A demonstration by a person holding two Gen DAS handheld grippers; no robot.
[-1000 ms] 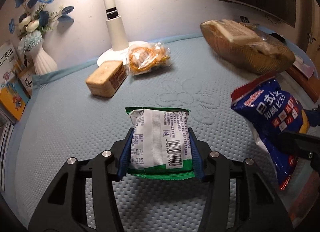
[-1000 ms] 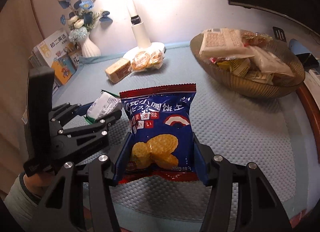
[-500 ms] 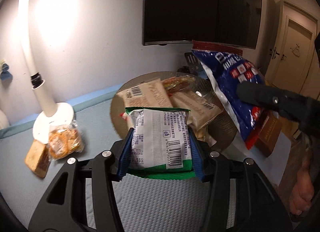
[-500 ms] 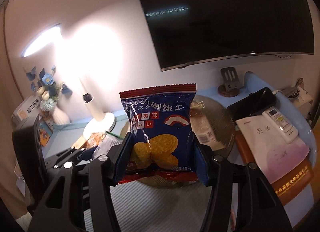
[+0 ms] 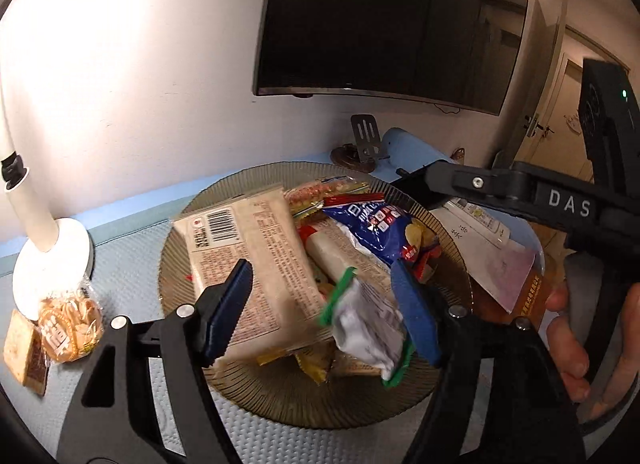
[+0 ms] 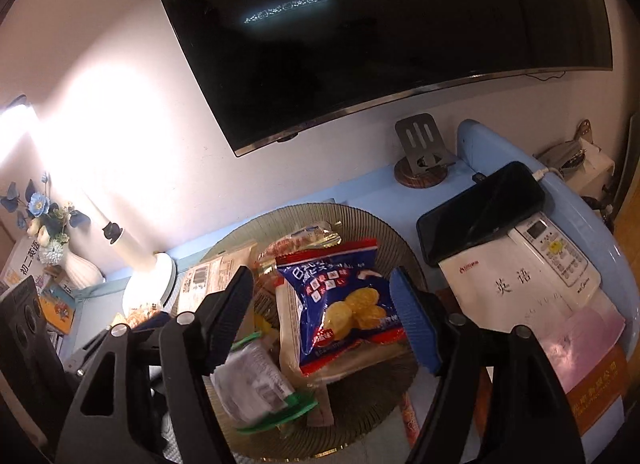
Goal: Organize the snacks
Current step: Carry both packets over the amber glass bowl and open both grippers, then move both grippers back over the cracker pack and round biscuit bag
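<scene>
A ribbed amber glass bowl (image 5: pixel 188 232) holds several snack packets. My left gripper (image 5: pixel 320 268) hangs open just above it. The green-and-white packet (image 5: pixel 368 328) lies blurred and tilted on the pile, loose between the left fingers. My right gripper (image 6: pixel 320 272) is also open over the bowl (image 6: pixel 360 212). The blue cracker bag (image 6: pixel 340 300) rests free on the heap below the right gripper, and shows in the left wrist view too (image 5: pixel 380 228). The green-and-white packet (image 6: pixel 256 384) sits at the bowl's near left side.
Left of the bowl are a white lamp base (image 5: pixel 52 264), a bag of round crackers (image 5: pixel 70 324) and a brown cake (image 5: pixel 22 348). To its right lie a phone (image 6: pixel 480 212), a remote (image 6: pixel 552 248) and a booklet (image 6: pixel 512 288). A hand (image 5: pixel 572 344) holds the right gripper.
Both grippers swung from the table to above the bowl and opened. The green-and-white packet and the blue bag left the fingers and dropped into the bowl.
</scene>
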